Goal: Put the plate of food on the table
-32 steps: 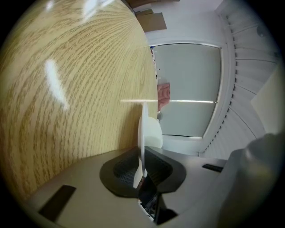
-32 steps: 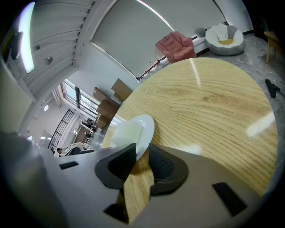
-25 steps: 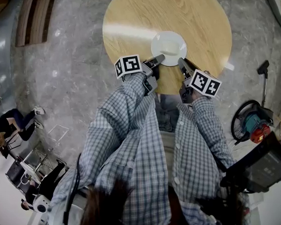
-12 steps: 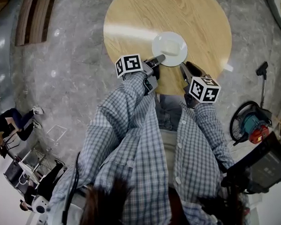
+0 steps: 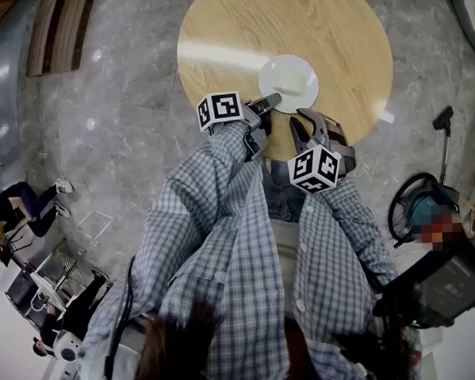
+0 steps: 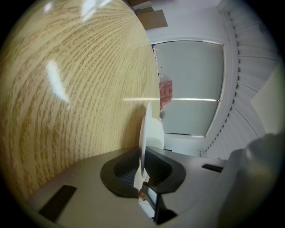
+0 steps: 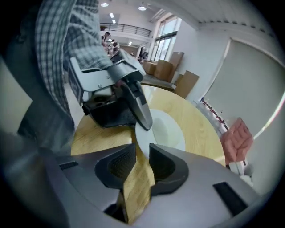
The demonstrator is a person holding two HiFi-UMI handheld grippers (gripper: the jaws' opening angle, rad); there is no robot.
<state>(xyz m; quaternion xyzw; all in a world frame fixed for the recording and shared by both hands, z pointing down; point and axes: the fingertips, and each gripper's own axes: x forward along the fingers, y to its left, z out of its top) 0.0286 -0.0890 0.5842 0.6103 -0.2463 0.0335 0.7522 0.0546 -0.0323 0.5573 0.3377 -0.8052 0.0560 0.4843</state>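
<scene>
1. Two hand-held grippers reach out from checked sleeves (image 5: 223, 226) toward a round wooden table (image 5: 229, 35), which fills the 12 o'clock part of the head view
2. One white plate (image 5: 273, 72) lies over the table top, toward the table's 6 o'clock edge; no view shows whether its base touches the wood
3. One pale block of food (image 5: 293, 81) sits near the plate's middle
4. Clenched on the plate, the left gripper (image 6: 142, 162) bites the rim at the plate's 7 o'clock in the head view; in the left gripper view the plate stands edge-on between the two dark pads, and both pinch it
5. Released, the right gripper (image 7: 142, 149) has its jaws apart; mostly bare wood shows through the gap, and the plate's near rim lies just at the tips, not between the pads
6. Seen from the head, the right gripper is at the plate's 5 o'clock, near the rim but clear of it, over the table's 6 o'clock edge; its marker cube (image 5: 313, 168) sits at 6 o'clock of its jaws
7. In the right gripper view the left gripper comes in from 10 o'clock, with one dark finger lying on top of the plate's rim
8. Grey marble floor (image 5: 113, 88) surrounds the table, and seated people (image 5: 20, 208) show at 9 o'clock of the head view
</scene>
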